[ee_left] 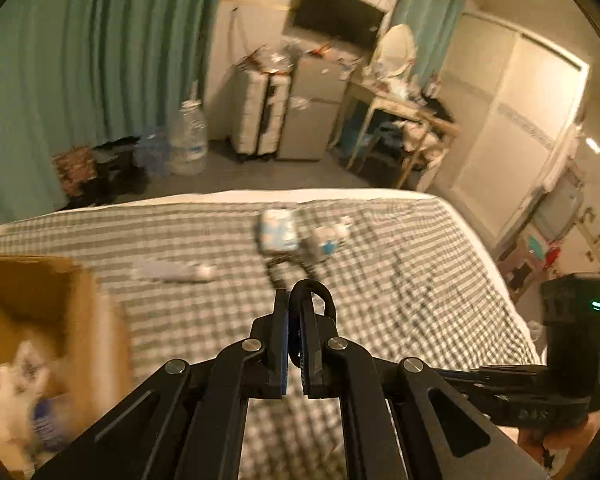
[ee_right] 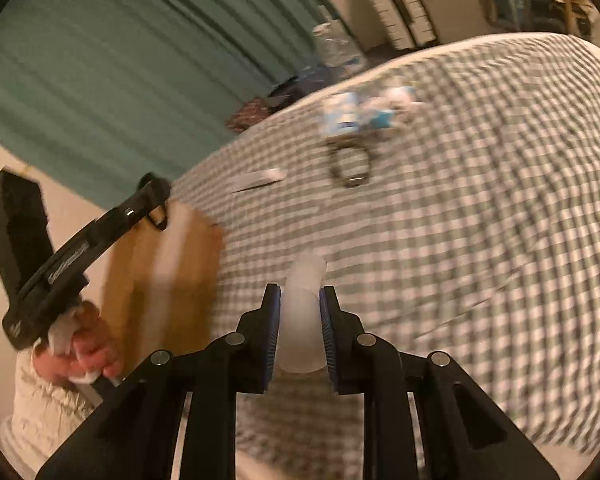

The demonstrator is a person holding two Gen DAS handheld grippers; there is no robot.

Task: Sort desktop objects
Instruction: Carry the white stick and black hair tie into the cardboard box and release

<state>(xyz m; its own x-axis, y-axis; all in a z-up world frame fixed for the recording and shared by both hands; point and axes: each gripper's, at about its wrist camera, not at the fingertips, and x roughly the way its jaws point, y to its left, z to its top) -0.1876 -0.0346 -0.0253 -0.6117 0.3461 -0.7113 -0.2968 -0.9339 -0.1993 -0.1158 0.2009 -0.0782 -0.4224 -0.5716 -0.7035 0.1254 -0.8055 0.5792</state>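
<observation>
While your left gripper (ee_left: 296, 300) pinches a black loop (ee_left: 314, 294), your right gripper (ee_right: 300, 300) clamps a white tube (ee_right: 302, 320), likely bound for the box (ee_left: 48, 304) at nine o'clock.

We can read almost nothing here, as both views are blurred. At the lower right of the left wrist view, pale characters are stamped on the black plastic body of the other handheld gripper (ee_left: 536, 414), but we cannot make them out. The blue-and-white packets (ee_left: 278, 232) on the checked bedcover carry print too smeared to read.
</observation>
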